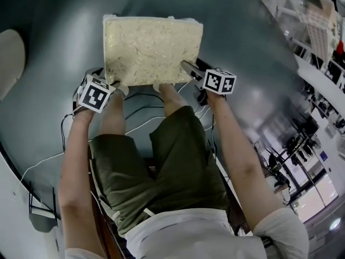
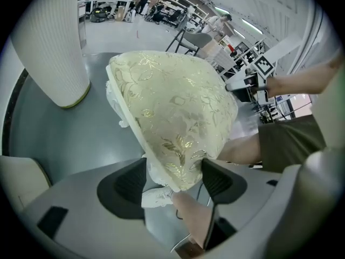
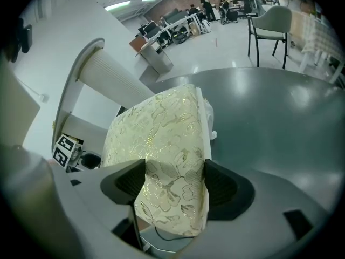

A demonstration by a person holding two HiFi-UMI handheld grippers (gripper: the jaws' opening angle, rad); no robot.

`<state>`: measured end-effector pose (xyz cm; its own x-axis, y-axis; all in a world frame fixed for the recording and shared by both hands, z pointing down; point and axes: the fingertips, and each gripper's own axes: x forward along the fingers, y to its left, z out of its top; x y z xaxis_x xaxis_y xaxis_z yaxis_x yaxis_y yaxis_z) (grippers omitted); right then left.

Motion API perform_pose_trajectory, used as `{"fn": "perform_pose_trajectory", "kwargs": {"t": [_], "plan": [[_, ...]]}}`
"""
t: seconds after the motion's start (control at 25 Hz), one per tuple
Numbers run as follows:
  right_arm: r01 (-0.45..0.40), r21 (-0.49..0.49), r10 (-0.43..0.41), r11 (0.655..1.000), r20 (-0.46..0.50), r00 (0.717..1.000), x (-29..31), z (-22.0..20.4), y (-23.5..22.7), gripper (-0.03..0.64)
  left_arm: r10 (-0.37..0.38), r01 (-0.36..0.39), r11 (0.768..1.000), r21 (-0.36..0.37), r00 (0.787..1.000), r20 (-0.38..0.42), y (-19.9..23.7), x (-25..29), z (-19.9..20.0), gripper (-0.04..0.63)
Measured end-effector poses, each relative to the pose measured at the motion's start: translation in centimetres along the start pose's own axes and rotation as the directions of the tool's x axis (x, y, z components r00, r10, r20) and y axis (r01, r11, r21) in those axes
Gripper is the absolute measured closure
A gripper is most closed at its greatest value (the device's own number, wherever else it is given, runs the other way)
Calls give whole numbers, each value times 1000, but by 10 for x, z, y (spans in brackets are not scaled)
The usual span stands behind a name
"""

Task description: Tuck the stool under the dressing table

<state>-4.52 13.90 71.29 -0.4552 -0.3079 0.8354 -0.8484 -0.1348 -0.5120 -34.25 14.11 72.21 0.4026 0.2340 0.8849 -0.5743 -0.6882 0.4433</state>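
The stool (image 1: 153, 47) has a cream cushion with a gold leaf pattern and a white frame. It stands over the grey floor in front of the person's knees. My left gripper (image 1: 119, 88) grips its near left corner. In the left gripper view both pads of the left gripper (image 2: 175, 179) press on the cushion (image 2: 172, 107). My right gripper (image 1: 188, 69) holds the near right corner. In the right gripper view the cushion (image 3: 156, 139) fills the gap of the right gripper (image 3: 175, 182). The stool's legs are hidden under the cushion.
A white ribbed column (image 2: 51, 42) rises left of the stool and also shows as the ribbed column (image 3: 116, 80) in the right gripper view. Cables (image 1: 145, 117) lie on the floor by the person's feet. A grey chair (image 3: 269, 23) stands far off, with desks and shelves behind.
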Motion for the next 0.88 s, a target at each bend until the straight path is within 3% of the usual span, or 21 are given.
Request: {"fn": "perform_pose_trajectory", "kwargs": {"t": [0.4, 0.56, 0.88], "plan": [[-8, 60, 8, 998, 3, 1000, 0, -2, 11, 286, 46, -46, 999, -10, 998, 34, 29, -23, 17, 279], [-18, 62, 19, 998, -5, 1000, 26, -17, 53, 295, 91, -89, 996, -30, 994, 57, 67, -45, -13, 296], [-35, 32, 36, 999, -51, 998, 55, -42, 111, 304, 141, -121, 981, -155, 982, 125, 115, -80, -55, 304]]}}
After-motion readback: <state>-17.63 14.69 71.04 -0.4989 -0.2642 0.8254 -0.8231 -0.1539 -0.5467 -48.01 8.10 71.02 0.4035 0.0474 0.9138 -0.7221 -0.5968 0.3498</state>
